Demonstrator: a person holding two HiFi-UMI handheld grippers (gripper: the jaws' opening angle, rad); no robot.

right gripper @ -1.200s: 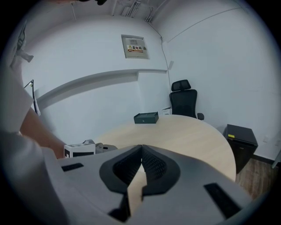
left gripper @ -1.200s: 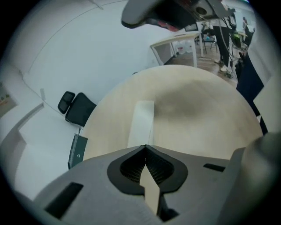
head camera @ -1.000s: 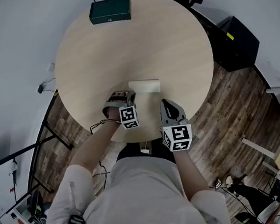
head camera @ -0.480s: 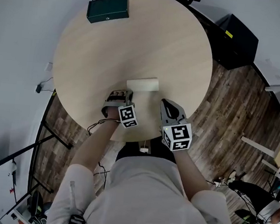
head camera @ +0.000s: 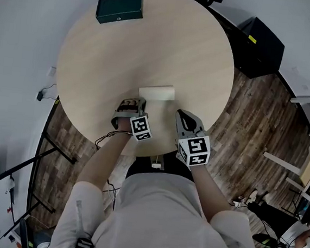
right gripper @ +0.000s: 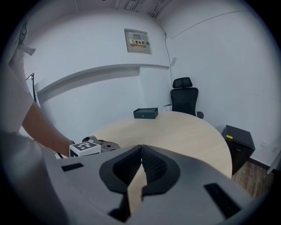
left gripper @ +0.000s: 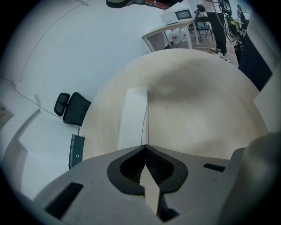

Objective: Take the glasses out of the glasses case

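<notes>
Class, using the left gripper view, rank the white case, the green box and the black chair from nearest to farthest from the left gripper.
1. White case: on the table, right before the jaw tips.
2. Green box: at the table's far edge, left.
3. Black chair: off the table, beyond the box.

Closed white glasses case [head camera: 157,92] flat on round table [head camera: 151,49]

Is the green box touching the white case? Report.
No, the green box sits at the far edge of the table, well apart from the white case.
</notes>
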